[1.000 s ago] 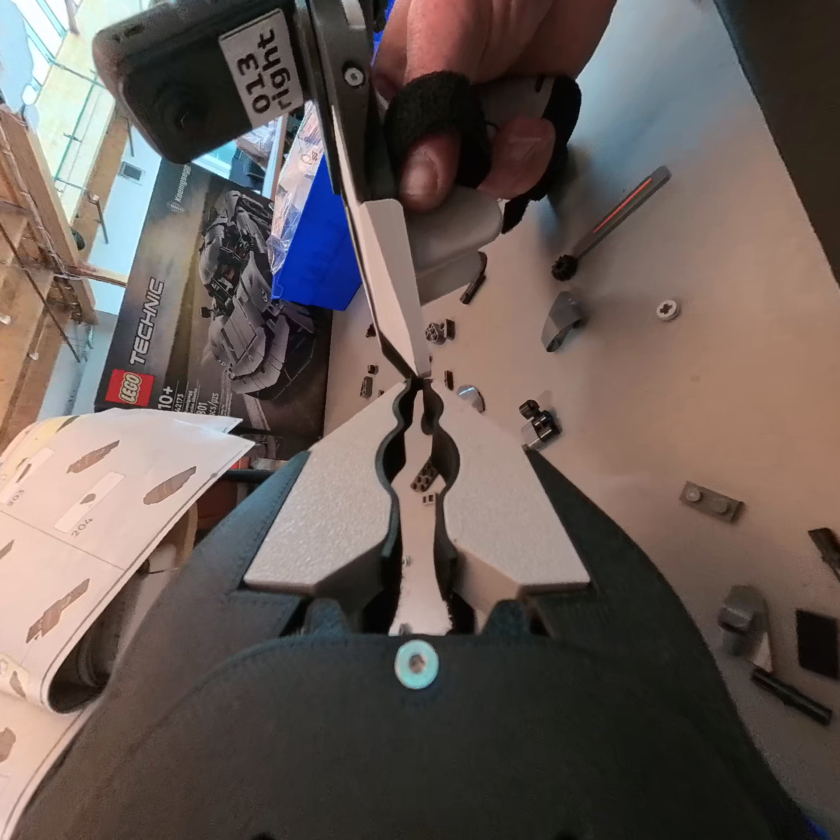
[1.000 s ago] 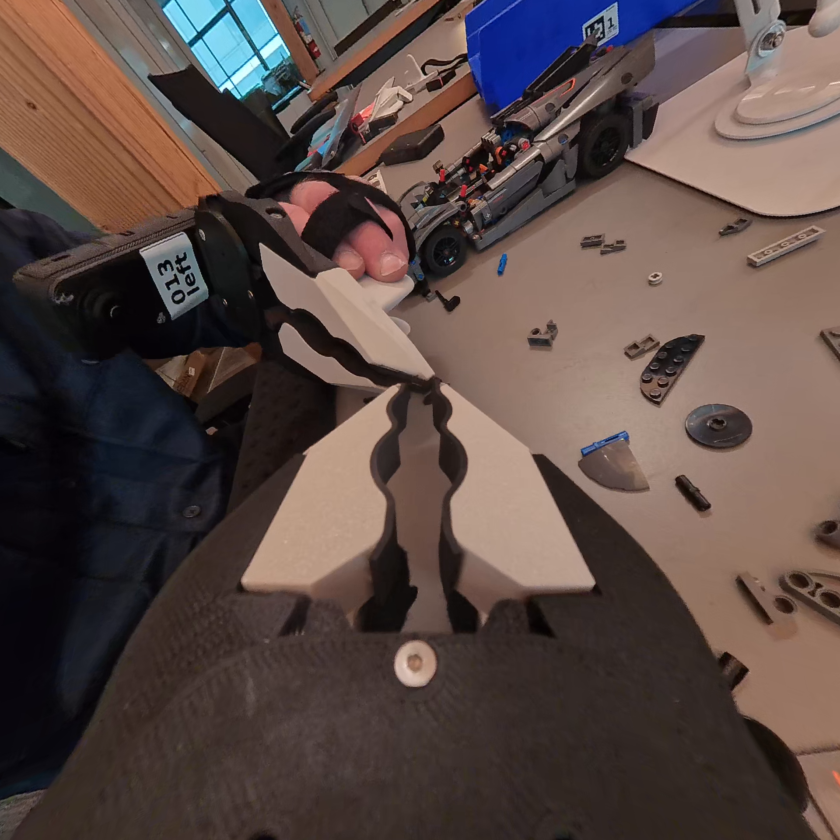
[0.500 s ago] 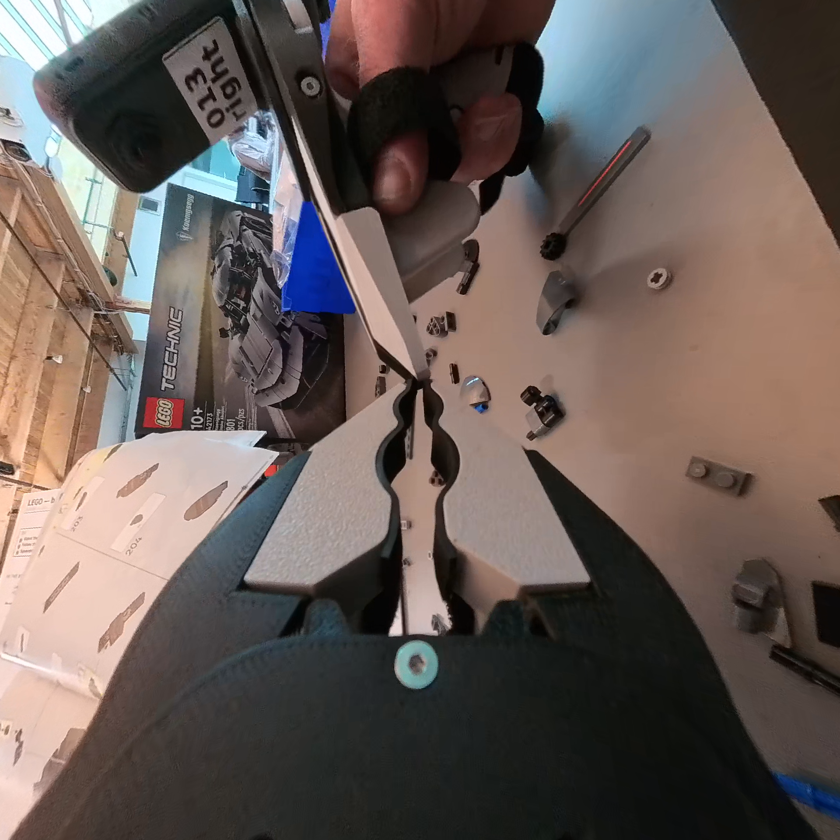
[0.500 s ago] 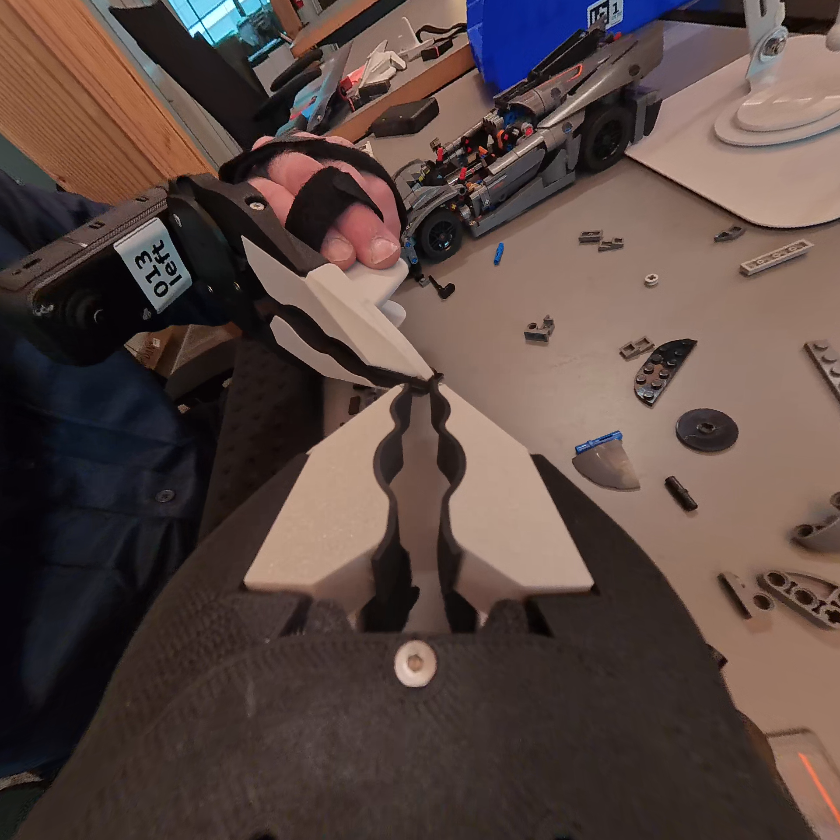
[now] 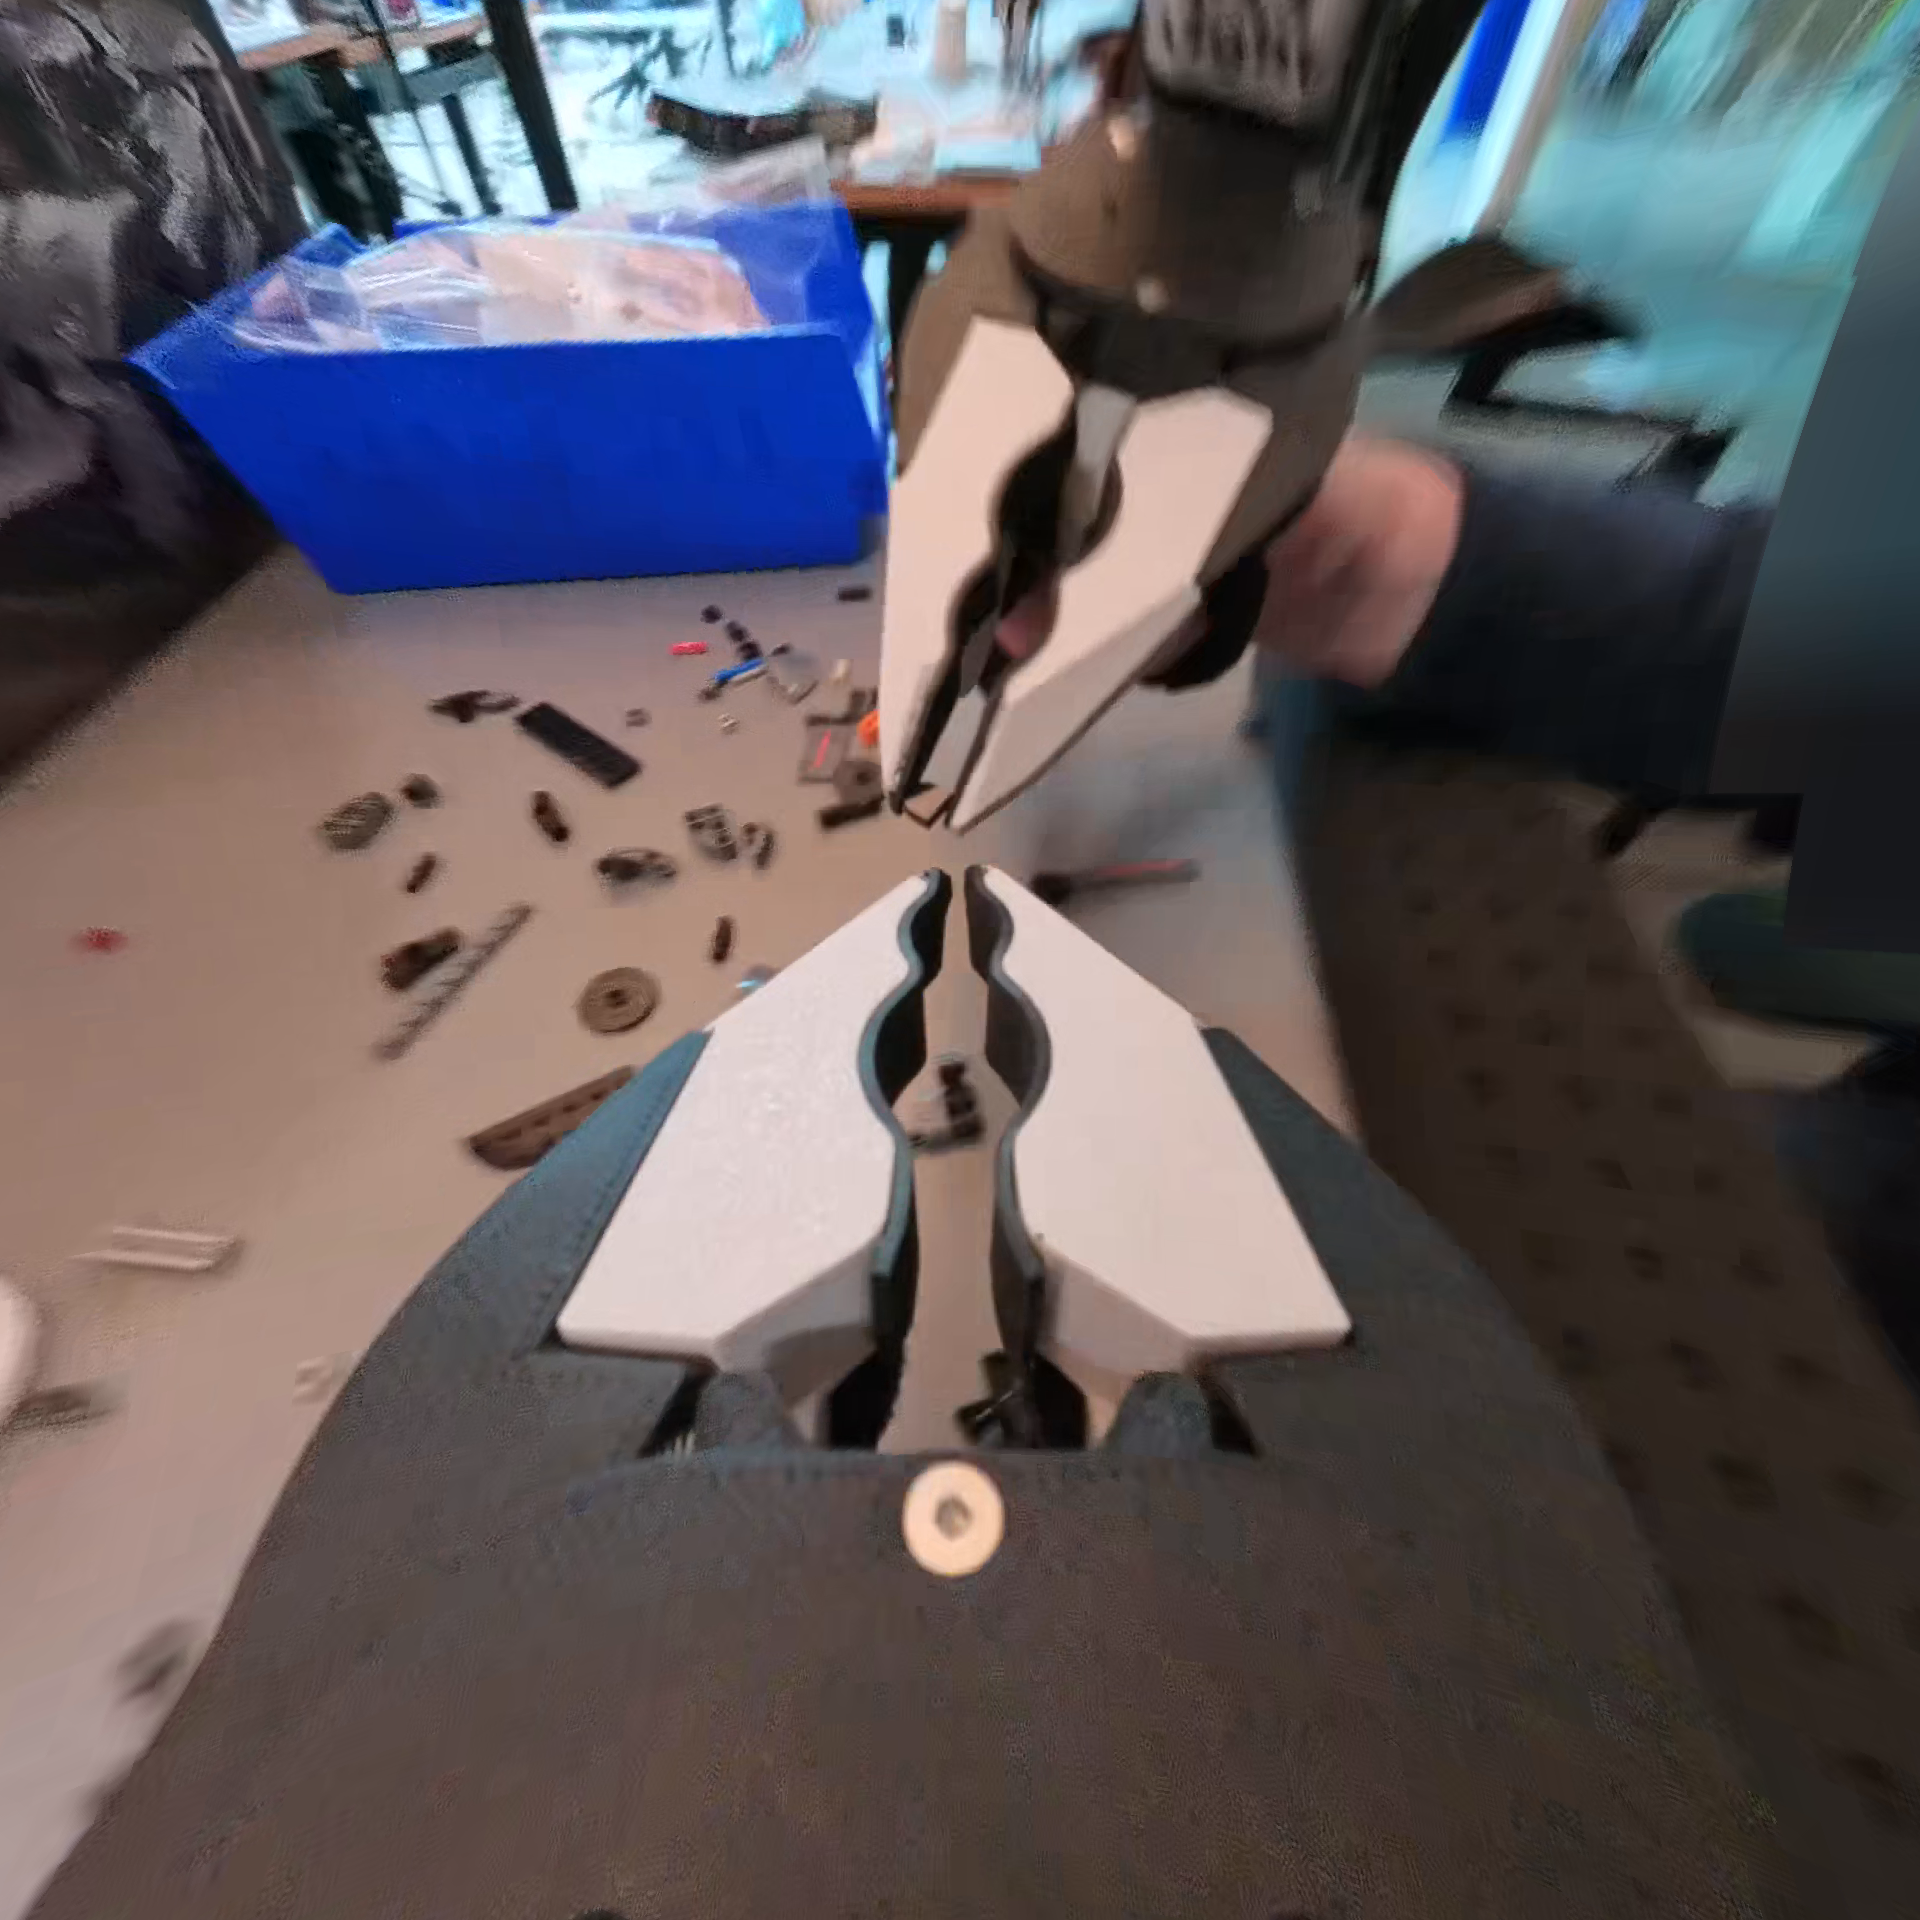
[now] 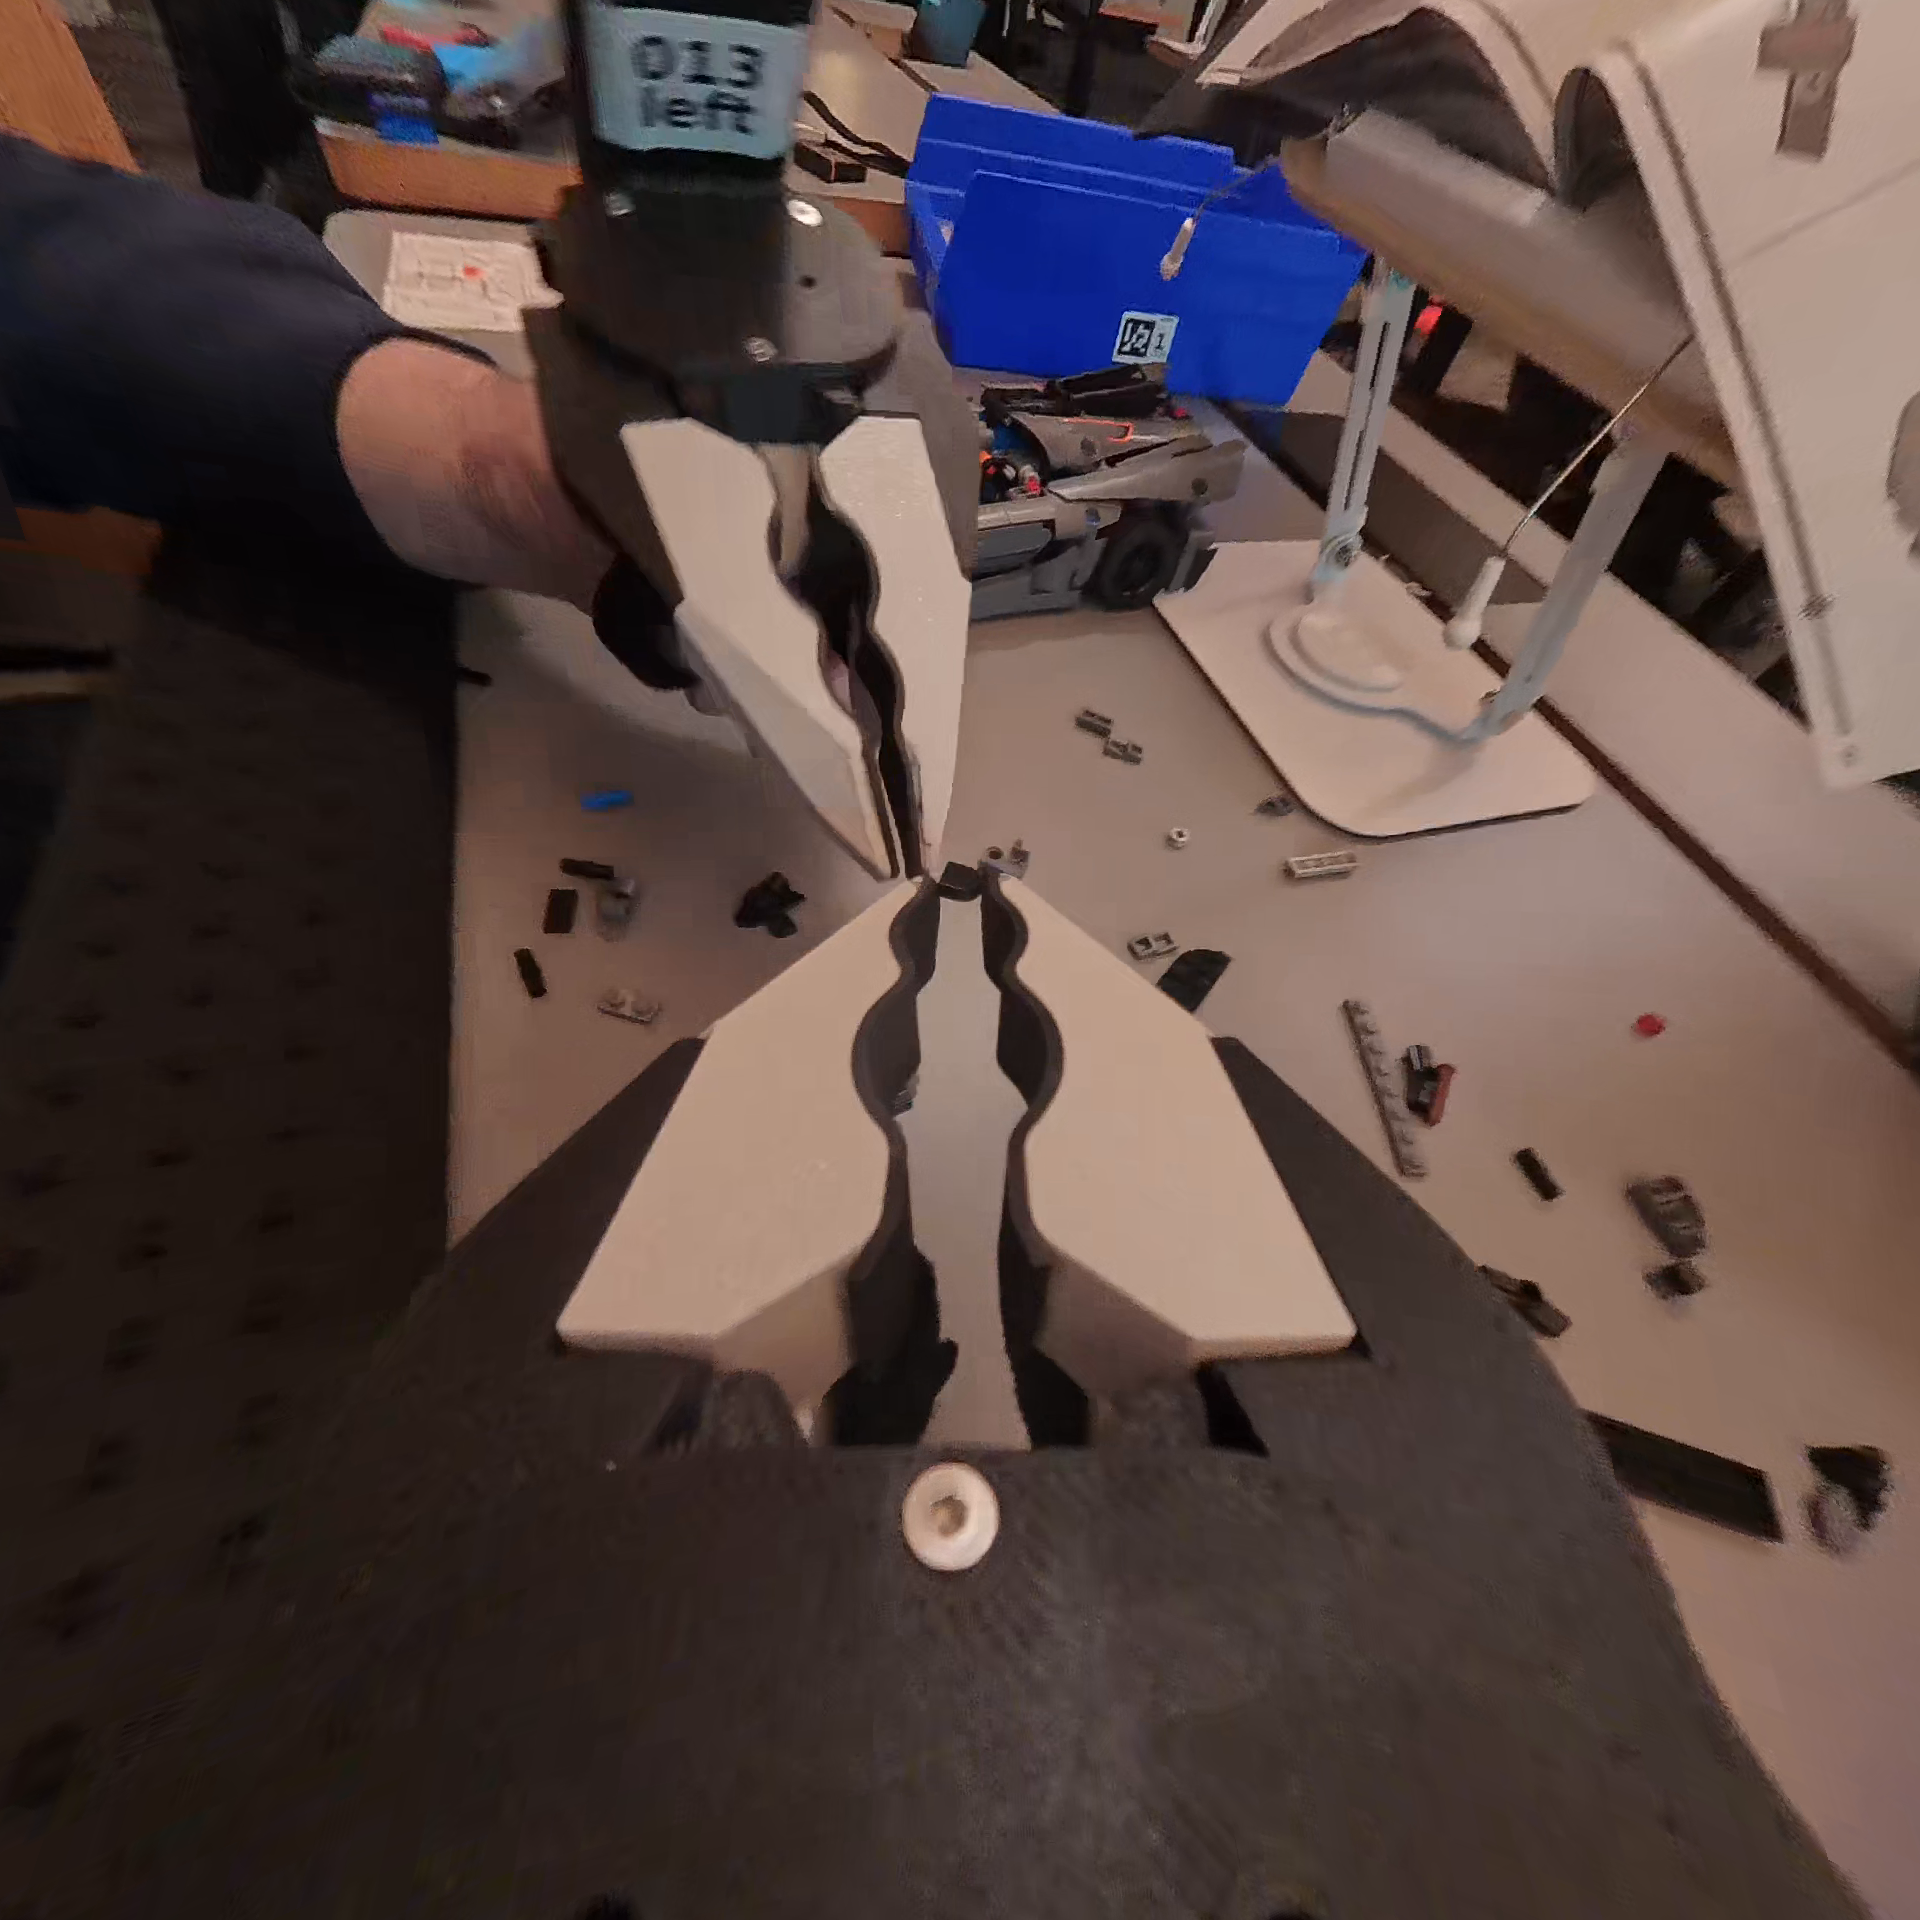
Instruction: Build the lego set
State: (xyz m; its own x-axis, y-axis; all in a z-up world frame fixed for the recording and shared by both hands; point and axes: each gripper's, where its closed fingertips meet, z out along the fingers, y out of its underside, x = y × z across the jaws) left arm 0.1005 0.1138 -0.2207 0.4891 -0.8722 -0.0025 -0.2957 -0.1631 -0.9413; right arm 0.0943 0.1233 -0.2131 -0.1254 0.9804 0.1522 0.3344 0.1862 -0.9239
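Jaws of the right gripper (image 5: pixel 928 811) pinch a small dark piece (image 6: pixel 958 884).

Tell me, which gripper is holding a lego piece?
The right gripper: a small dark piece sits pinched at its tips. The left gripper is nearly shut with nothing between its tips.

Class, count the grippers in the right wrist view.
2: the right gripper at bottom centre, shut on a small dark piece; the left gripper pointing down from upper left.

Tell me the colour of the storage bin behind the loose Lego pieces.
Blue; the storage bin shows best in the left wrist view.
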